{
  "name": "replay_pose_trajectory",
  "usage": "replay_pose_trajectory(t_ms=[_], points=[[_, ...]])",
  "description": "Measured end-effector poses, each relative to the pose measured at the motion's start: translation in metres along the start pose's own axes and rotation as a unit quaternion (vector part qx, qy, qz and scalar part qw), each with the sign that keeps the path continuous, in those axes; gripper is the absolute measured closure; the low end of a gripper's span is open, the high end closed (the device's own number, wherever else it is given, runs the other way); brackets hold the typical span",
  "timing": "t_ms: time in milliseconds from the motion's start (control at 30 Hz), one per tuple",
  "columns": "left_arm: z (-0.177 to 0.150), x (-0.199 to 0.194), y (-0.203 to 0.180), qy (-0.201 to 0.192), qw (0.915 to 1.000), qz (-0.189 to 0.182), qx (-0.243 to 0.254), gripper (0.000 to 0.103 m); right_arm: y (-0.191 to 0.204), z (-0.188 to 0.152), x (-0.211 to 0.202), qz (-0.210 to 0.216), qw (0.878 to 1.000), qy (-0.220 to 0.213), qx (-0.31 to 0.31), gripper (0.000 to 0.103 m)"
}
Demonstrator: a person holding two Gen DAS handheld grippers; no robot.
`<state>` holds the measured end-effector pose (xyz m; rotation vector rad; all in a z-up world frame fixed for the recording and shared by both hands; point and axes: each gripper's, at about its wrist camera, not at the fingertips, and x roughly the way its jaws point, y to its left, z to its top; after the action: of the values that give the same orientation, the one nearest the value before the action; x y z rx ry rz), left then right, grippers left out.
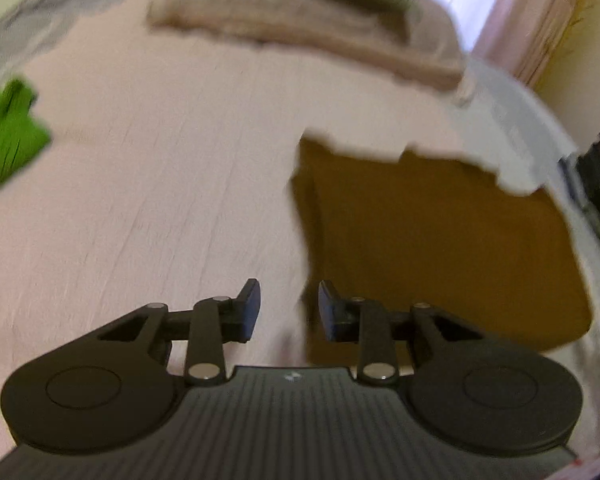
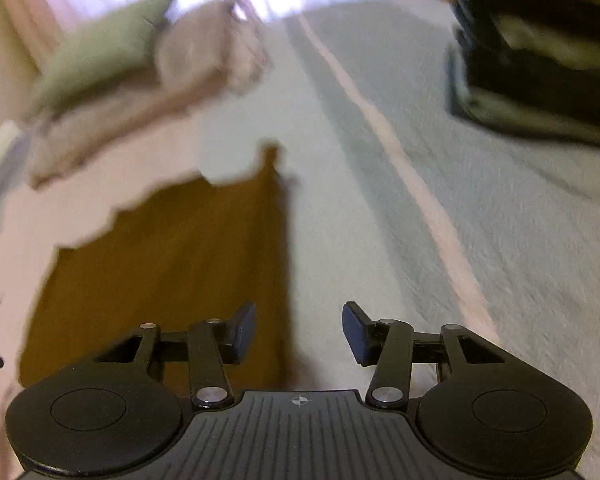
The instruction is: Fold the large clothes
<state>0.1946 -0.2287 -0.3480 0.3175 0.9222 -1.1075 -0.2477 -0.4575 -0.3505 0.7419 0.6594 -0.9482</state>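
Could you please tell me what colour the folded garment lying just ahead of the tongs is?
Mustard brown garment, plain, clearest in the left wrist view.

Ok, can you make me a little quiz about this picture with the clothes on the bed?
1. True or false: the left gripper is holding the brown garment.
2. What colour is the cloth at the left edge of the left wrist view? A) red B) bright green C) blue
3. Fill in: the striped folded pile is dark and ____.

Key:
1. False. Both the left gripper and the right gripper are open with nothing between the fingers.
2. B, the green cloth.
3. Pale (cream-like); the blur hides more detail.
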Motion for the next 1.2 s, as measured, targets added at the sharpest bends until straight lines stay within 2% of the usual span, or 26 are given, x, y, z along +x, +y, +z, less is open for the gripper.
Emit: replay_pose_trajectory(t_ms=[67,133,167,233,267,300,333,367,433,533,600,700,733,767,800,833,867,933,1033,1100,1200], points=[[0.01,0.008,-0.02,-0.01,0.9989,-0.035,0.028,0.077,0.013,0.003,0.012,0.046,0.999,-0.003,-0.018,0.058],[0.01,0.031,-0.04,0.013,0.9955,-0.05,0.08,0.077,0.023,-0.001,0.037,0.066,0.997,0.011,-0.04,0.058],[0.007,0.044,-0.046,0.03,0.9932,-0.048,0.102,0.076,0.022,-0.002,0.05,0.062,0.997,0.018,-0.047,0.058],[0.002,0.071,-0.041,0.061,0.9912,-0.015,0.116,0.077,0.012,-0.003,0.074,0.013,0.998,0.041,-0.05,0.058],[0.003,0.078,-0.029,0.069,0.9927,0.006,0.099,0.076,0.002,-0.001,0.081,-0.006,0.998,0.046,-0.041,0.058],[0.008,0.08,-0.015,0.073,0.995,0.011,0.068,0.07,-0.009,0.002,0.082,-0.004,0.998,0.051,-0.022,0.057],[0.013,0.079,0.001,0.068,0.9974,0.0,0.024,0.07,-0.016,0.006,0.079,0.004,0.999,0.048,-0.003,0.057],[0.021,0.076,0.009,0.056,0.9984,0.006,0.005,0.075,-0.02,0.012,0.074,0.0,0.999,0.036,0.002,0.057],[0.043,0.074,0.013,0.026,0.9993,0.025,0.013,0.077,-0.021,0.031,0.071,0.005,1.0,0.017,-0.01,0.057],[0.076,0.091,0.015,0.009,0.9998,-0.009,-0.012,0.069,-0.025,0.063,0.084,0.049,0.998,0.001,0.043,0.057],[0.096,0.113,0.009,0.01,0.9992,-0.027,-0.026,0.045,-0.029,0.082,0.097,0.068,0.996,-0.008,0.065,0.055],[0.109,0.148,0.003,0.024,0.999,-0.022,-0.03,0.043,-0.021,0.107,0.134,0.053,0.997,-0.005,0.055,0.055],[0.112,0.16,0.003,0.03,0.9986,-0.027,-0.035,0.045,-0.019,0.112,0.145,0.05,0.997,-0.002,0.051,0.055],[0.116,0.17,0.002,0.035,0.9981,-0.033,-0.037,0.052,-0.02,0.113,0.153,0.052,0.997,-0.001,0.049,0.055],[0.117,0.176,-0.001,0.044,0.9977,-0.04,-0.033,0.083,-0.019,0.113,0.159,0.06,0.997,-0.005,0.044,0.056],[0.117,0.182,-0.002,0.049,0.9975,-0.045,-0.023,0.102,-0.018,0.112,0.163,0.07,0.997,-0.007,0.036,0.082],[0.116,0.184,-0.003,0.043,0.9981,-0.042,-0.015,0.103,-0.016,0.112,0.163,0.081,0.996,-0.014,0.025,0.103],[0.118,0.173,-0.001,0.001,0.9987,-0.05,0.0,0.103,-0.017,0.112,0.151,0.082,0.995,-0.046,0.013,0.103],[0.121,0.159,0.007,-0.061,0.9963,-0.059,-0.015,0.103,-0.025,0.113,0.129,0.106,0.989,-0.099,0.02,0.103],[0.122,0.167,0.007,-0.058,0.9973,-0.043,-0.015,0.103,-0.031,0.114,0.128,0.097,0.988,-0.112,0.031,0.103],[0.117,0.19,-0.006,-0.032,0.9992,-0.01,0.023,0.103,-0.039,0.112,0.152,0.074,0.992,-0.082,0.059,0.103]])
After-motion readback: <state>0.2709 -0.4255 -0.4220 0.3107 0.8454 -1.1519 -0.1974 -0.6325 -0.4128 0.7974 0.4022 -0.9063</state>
